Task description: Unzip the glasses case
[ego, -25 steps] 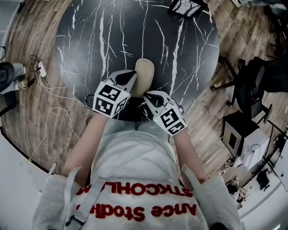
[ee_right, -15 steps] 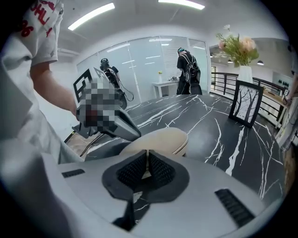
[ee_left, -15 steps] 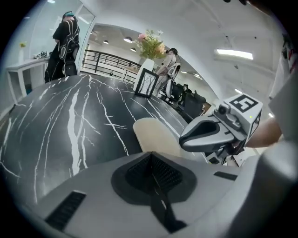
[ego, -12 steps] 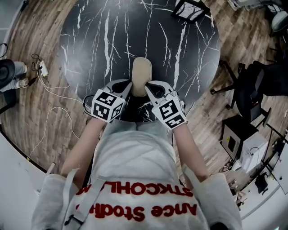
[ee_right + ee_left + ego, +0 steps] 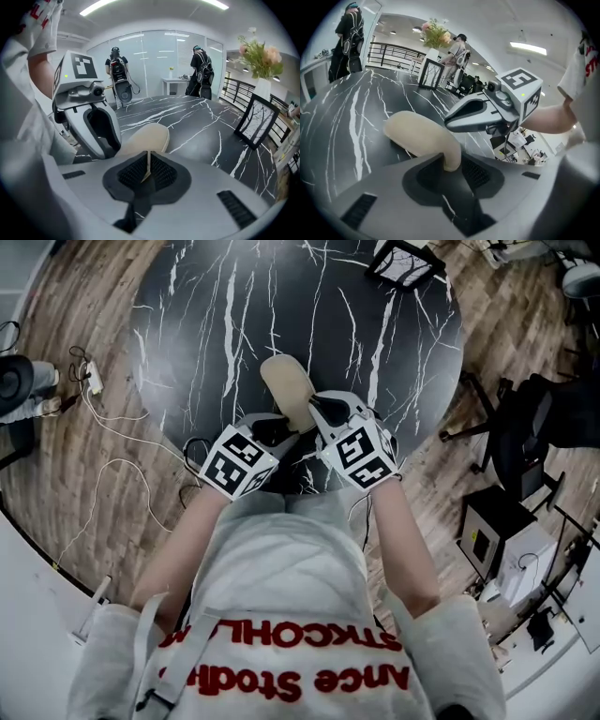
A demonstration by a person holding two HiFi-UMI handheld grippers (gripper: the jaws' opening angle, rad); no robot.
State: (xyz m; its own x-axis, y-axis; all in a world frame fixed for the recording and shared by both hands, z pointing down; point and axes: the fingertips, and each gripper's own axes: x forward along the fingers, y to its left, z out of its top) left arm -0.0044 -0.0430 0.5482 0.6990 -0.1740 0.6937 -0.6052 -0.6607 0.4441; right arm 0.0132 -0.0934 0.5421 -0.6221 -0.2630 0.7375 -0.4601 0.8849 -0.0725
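A beige glasses case (image 5: pixel 284 385) lies on the black marble table (image 5: pixel 225 324), its far end tilted left. My left gripper (image 5: pixel 274 433) is at the case's near end. In the left gripper view the rounded end of the case (image 5: pixel 423 138) sits between the jaws of the left gripper (image 5: pixel 452 163). These jaws are opening, and a dark gap shows beside the case. My right gripper (image 5: pixel 323 412) is at the case's right side. In the right gripper view the right gripper (image 5: pixel 148 165) is shut on a thin beige zipper pull (image 5: pixel 148 161).
A black picture frame (image 5: pixel 405 261) stands at the table's far edge, with a vase of flowers (image 5: pixel 261 70) beside it. The table's near edge runs just under both grippers. Cables (image 5: pixel 98 423) lie on the wooden floor at left. People stand in the background.
The case's far end has swung from right to left. My right gripper has moved forward along the case. My left gripper has drawn back toward my body.
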